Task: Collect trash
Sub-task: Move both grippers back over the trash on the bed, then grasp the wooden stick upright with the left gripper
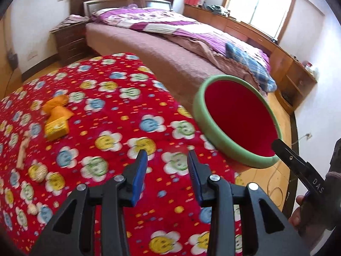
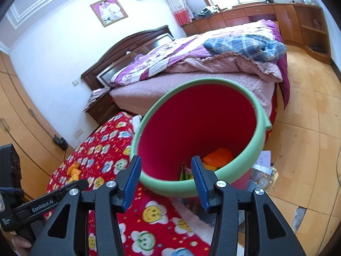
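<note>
Left gripper: the left gripper (image 1: 168, 151) hangs over the red flowered blanket (image 1: 119, 115) with its blue-padded jaws spread apart and nothing between them.
Right gripper: the right gripper (image 2: 166, 162) is released too, jaws wide, aimed into the mouth of the bin; in the left wrist view one of its black fingers (image 1: 285, 151) lies at the bin's rim at about 4 o'clock.
Bin: a red trash bin (image 2: 191, 123) with a green rim stands at the blanket's edge, at 2 o'clock from the left gripper, tilted in both views. Inside lie an orange piece (image 2: 219, 156) and a colourful wrapper (image 2: 185, 171) near the bottom.
Trash on blanket: an orange crumpled wrapper (image 1: 57, 108) and a yellow box (image 1: 56, 128) touch each other at 10 o'clock from the left gripper. A pale stick-like scrap (image 1: 22, 151) lies just beside them at 9 o'clock, blurred, so what it is stays uncertain. Two small pale crumpled balls (image 1: 40, 173) (image 1: 33, 209) lie near the blanket's left edge, at 8 o'clock.
Surroundings: a bed (image 1: 170, 49) with a purple quilt stands beyond the blanket at 12 o'clock, and wooden cabinets (image 1: 251, 27) run under the window at 1 o'clock. Papers (image 2: 263, 166) lie on the wooden floor just beside the bin's base.
</note>
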Motion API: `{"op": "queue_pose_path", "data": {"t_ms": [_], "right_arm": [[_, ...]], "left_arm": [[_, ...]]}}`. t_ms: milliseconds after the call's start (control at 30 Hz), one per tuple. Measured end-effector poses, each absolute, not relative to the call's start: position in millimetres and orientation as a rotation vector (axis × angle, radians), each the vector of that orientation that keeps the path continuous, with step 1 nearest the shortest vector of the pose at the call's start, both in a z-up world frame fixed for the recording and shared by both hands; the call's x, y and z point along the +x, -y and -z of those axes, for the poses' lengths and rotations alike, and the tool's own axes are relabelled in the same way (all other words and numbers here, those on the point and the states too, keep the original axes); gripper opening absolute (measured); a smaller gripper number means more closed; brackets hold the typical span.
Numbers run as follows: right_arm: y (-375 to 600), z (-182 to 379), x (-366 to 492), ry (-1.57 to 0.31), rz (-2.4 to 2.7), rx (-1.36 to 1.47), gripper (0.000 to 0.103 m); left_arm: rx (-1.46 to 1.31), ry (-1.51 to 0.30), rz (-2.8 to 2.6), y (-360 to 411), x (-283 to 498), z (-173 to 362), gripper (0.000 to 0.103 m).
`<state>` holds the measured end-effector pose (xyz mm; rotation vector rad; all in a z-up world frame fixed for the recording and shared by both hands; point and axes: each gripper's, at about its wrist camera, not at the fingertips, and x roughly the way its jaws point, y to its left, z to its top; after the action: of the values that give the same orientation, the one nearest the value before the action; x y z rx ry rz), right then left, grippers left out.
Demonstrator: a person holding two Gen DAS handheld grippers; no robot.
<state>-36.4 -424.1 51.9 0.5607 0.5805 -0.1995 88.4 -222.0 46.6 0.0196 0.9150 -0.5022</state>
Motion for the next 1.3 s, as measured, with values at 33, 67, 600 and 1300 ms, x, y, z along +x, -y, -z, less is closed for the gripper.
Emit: {"op": "queue_pose_path", "data": {"t_ms": [33,67,600,1300], "right_arm": [[419.7,-52.0,-35.0,-0.585,0.189,0.559,0.063],[417.2,-52.0,-34.0,-0.588,0.182,0.559,0.064],[353.9,-59.7,-15.4,-0.645,0.081,0.475,0.065],[297.8,-39.9,7.0,-0.745,0.006,0.402,0.065]], "left_arm": [[0.016,-0.913,0.491,216.3,87.6,-47.0,0.039],[0.009,-0.909,0.478,208.6,86.6,-48.0,0.039],[-0.121,-0.882,0.271,106.3,95.3,-52.3,0.04],[-0.137,-0.865,-0.082,-37.0,131.7,-46.8,0.04]]}}
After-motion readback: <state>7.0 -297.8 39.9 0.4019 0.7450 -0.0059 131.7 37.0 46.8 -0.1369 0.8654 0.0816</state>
